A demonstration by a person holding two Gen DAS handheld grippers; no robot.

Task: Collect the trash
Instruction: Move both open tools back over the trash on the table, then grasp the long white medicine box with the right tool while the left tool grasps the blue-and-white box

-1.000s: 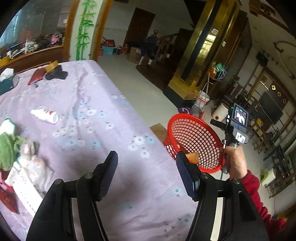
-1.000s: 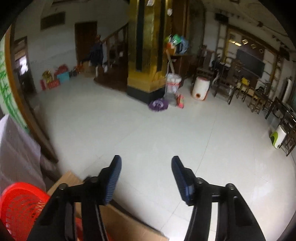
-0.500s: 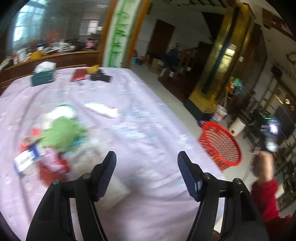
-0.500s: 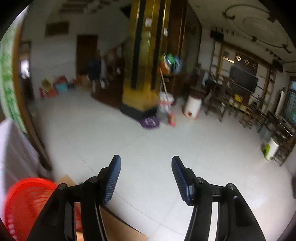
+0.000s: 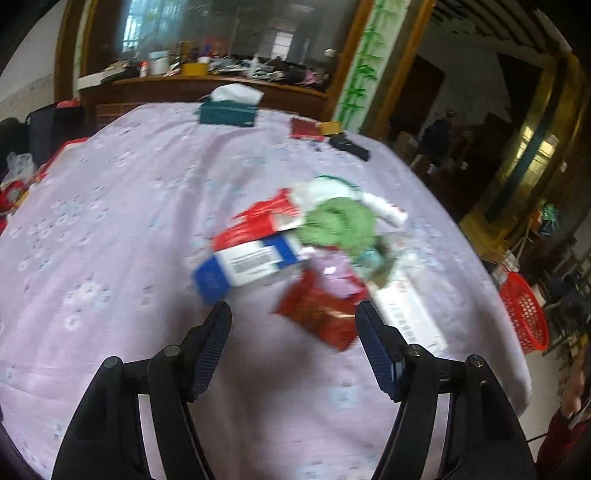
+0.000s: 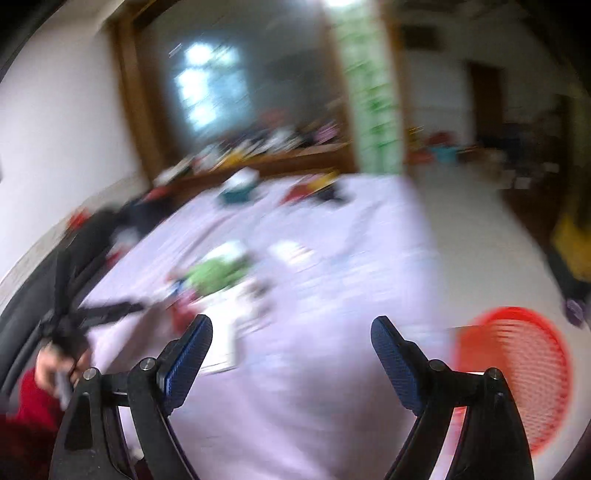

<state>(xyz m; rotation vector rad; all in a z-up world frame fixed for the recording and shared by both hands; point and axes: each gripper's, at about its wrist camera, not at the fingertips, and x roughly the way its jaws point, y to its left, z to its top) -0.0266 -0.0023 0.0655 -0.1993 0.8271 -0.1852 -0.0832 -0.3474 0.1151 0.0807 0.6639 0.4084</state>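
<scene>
No words or numbers can be read. The blue and white box (image 5: pixel 248 266) has a barcode and small print, but it is too blurry. The long white box (image 5: pixel 408 314) has a barcode too, also blurry. The right wrist view is all smeared, so nothing there can be read

Soft daylight from a rear window (image 5: pixel 147 33), dim at right; left view mildly motion-blurred on the trash pile (image 5: pixel 310 254), right view heavily smeared throughout, basket (image 6: pixel 517 373) streaked; fisheye bending and black vignetting at edges, both grippers sharp.
</scene>
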